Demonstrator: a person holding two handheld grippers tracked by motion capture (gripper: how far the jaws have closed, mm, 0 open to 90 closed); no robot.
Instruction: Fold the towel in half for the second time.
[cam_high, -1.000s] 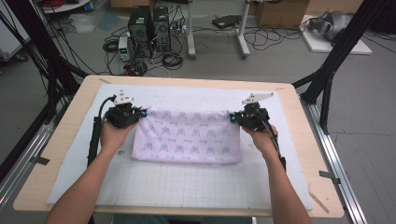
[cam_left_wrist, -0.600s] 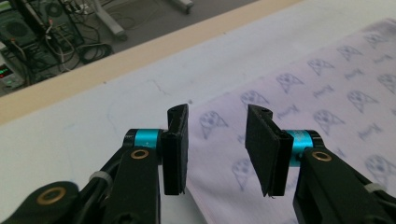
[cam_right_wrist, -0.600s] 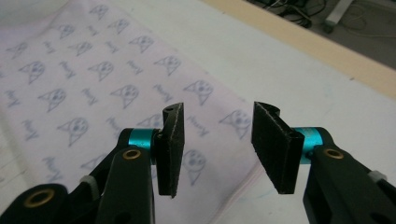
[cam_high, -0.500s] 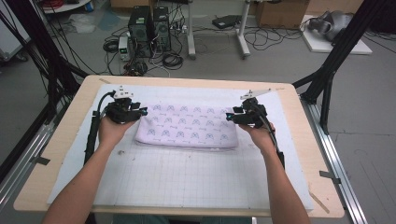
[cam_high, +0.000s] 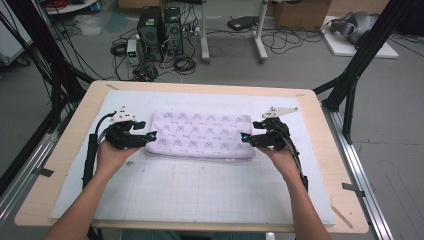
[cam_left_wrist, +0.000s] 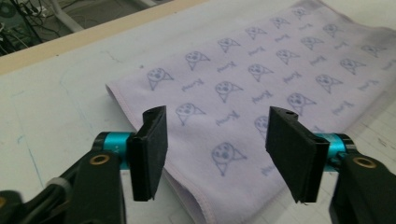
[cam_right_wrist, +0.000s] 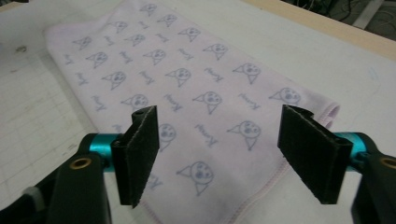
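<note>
Folded towel (cam_high: 201, 134) narrower than before, both grippers' jaws just opened, far edge blurred

- A pale lilac cloth (cam_left_wrist: 261, 84), spread across the centre of both gripper views, carries a repeated print: a small cat-like face beside a short slanted cursive word, too small and soft to read.
- In the high view the same cloth (cam_high: 200, 134) shows the print as faint marks.
- No other lettering, brand, number or sign is legible.
</note>
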